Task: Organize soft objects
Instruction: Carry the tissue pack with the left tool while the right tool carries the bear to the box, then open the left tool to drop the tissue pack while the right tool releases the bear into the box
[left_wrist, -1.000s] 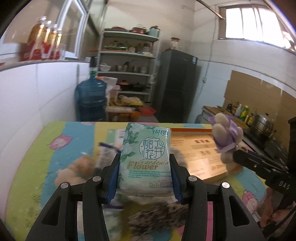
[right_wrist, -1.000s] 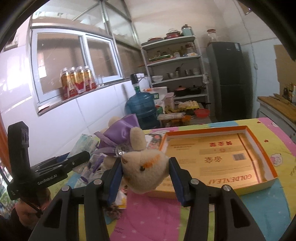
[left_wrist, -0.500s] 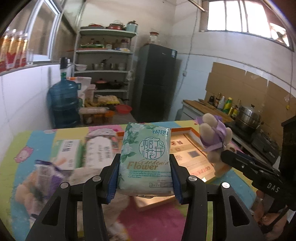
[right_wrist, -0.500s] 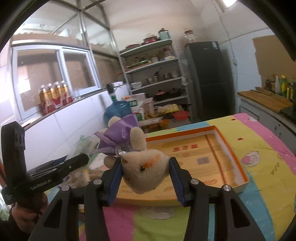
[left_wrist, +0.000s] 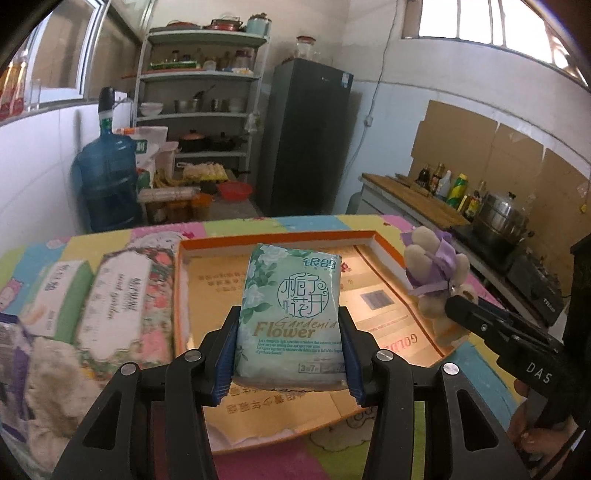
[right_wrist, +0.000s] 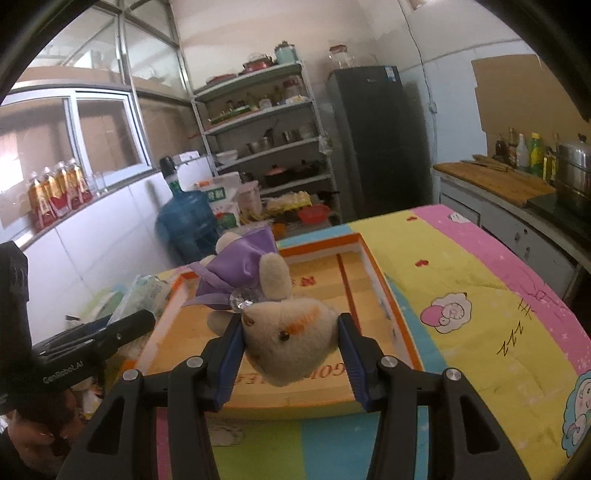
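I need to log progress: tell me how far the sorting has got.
Done: nothing lies in the orange box yet. In hand: the left gripper clamps a tissue pack and the right gripper clamps a plush toy, both held over the box. Left: setting both down, then the other packs and soft items beside the box on the table.

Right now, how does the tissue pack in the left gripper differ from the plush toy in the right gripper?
The tissue pack is flat, rectangular, pale green plastic with printed lettering; the plush toy is rounded, beige and fuzzy, with a purple bow. The pack stands upright in the left gripper; the toy lies tilted, clamped at its head by the right gripper. Both are held over the orange tray.
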